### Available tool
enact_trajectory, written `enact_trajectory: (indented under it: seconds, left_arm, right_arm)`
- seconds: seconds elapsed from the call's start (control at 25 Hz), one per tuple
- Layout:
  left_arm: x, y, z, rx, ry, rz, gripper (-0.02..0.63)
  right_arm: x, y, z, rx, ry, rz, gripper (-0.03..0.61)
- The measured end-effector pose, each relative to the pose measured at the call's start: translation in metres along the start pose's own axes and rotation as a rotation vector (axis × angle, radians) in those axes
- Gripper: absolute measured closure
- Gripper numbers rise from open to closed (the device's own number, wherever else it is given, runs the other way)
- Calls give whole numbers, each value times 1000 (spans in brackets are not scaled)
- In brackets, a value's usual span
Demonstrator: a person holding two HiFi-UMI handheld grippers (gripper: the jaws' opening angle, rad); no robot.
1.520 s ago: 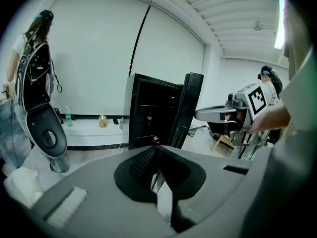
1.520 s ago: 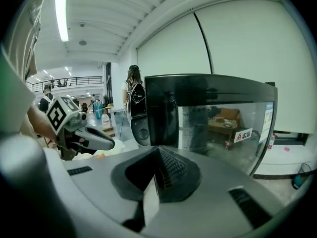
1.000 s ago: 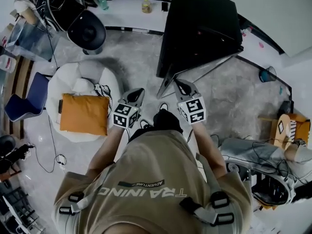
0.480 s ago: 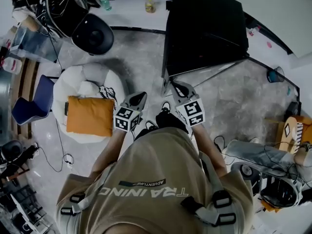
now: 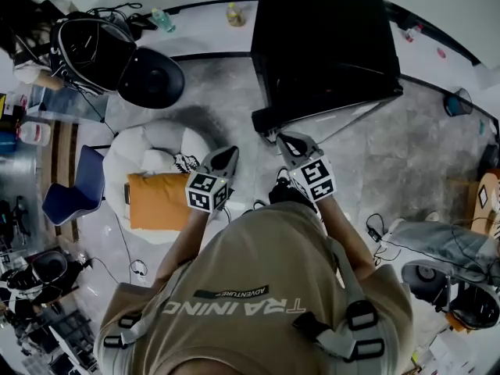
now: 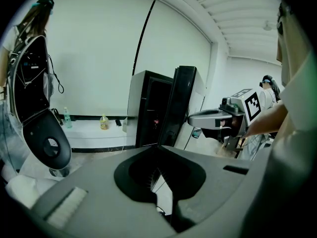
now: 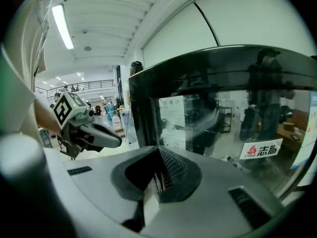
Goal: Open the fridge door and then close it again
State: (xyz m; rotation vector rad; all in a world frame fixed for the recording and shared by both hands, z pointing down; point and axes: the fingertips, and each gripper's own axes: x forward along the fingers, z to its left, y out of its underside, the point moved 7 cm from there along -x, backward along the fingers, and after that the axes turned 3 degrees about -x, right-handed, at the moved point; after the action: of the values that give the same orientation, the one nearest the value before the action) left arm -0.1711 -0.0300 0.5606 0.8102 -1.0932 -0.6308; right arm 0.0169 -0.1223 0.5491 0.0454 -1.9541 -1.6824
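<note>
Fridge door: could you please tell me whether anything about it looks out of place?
The fridge door stands ajar, swung away from the black fridge cabinet, which fits an open-and-close task. Nothing looks damaged, spilled or askew.

Orange cushion [image 5: 158, 201] on white beanbag [image 5: 148, 143], blue chair [image 5: 74, 198] just beside, yellow bottle [image 5: 235, 14] well apart.

The shirt [image 5: 234, 303] reads "TRAINING" and "ADVENTURE"; a sticker [image 7: 261, 150] on the fridge door [image 7: 198, 110] reads "志高".
</note>
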Motion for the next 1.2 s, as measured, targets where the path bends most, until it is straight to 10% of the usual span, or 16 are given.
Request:
enact_trajectory:
  seconds: [1.2]
  left_arm:
    - [76, -52, 16, -36, -83, 14, 614]
  right_arm:
    - [40, -7, -59, 1, -149, -53, 583]
